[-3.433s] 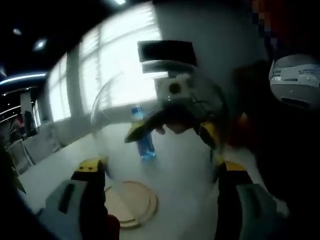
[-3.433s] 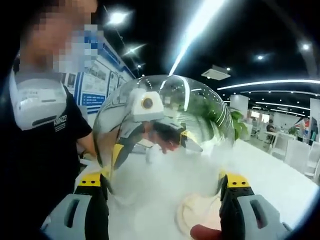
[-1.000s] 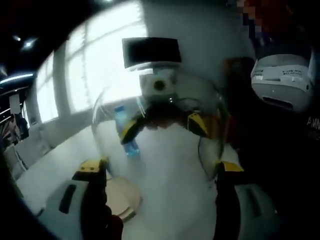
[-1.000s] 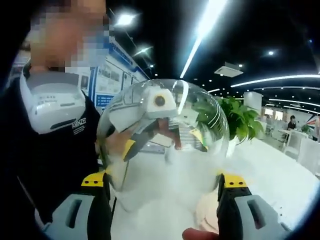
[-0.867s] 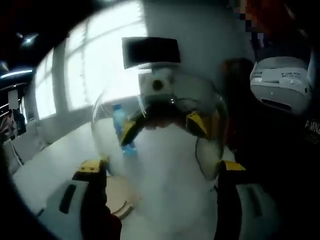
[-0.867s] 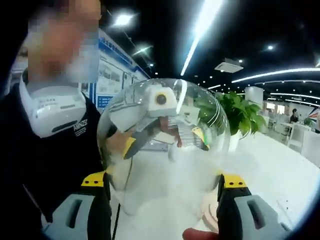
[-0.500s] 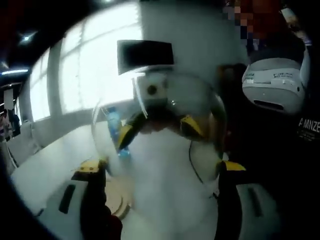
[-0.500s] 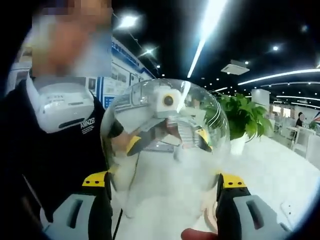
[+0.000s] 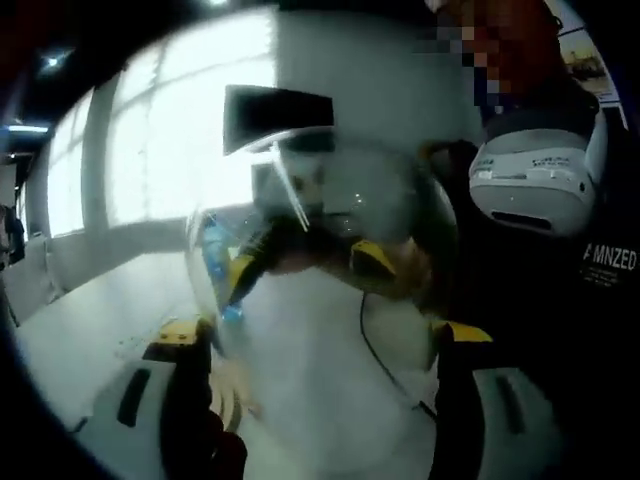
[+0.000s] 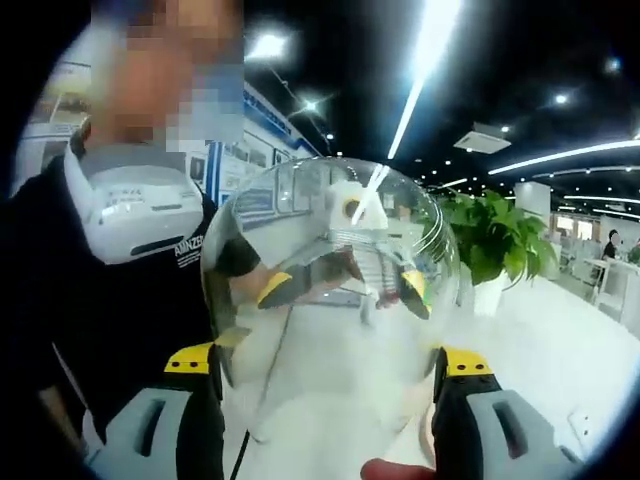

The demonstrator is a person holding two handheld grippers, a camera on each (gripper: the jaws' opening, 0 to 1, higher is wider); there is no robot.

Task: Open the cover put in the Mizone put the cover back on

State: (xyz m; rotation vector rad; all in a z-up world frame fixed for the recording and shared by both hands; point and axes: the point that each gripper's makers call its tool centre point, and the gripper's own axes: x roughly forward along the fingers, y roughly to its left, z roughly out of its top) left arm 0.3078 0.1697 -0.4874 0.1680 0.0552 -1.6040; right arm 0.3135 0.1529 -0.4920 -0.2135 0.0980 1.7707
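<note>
Clear dome cover [image 9: 320, 240] sits between the jaws of the left hand-held gripper [image 9: 320, 345], raised off the white tabletop [image 9: 90, 320]; the yellow jaw tips press its two sides, so this gripper is clamped on it. In the right gripper view the same cover [image 10: 330, 270] is clamped likewise between the jaws of the right hand-held gripper [image 10: 325, 365]. Each gripper appears through the glass in the other's view, bent by the curve.

Hard to read: the blue Mizone bottle [image 9: 215, 265] shows at the dome's left edge, blurred and distorted; probably standing on the tabletop behind the cover. A pale wooden base [image 9: 228, 400] is cut off behind the left jaw.

Left gripper view: bright windows, dark screen, person's dark shirt [image 9: 590, 330]. Right gripper view: green potted plant [image 10: 500, 245], ceiling strip lights, a fingertip [image 10: 385, 468] at the bottom edge.
</note>
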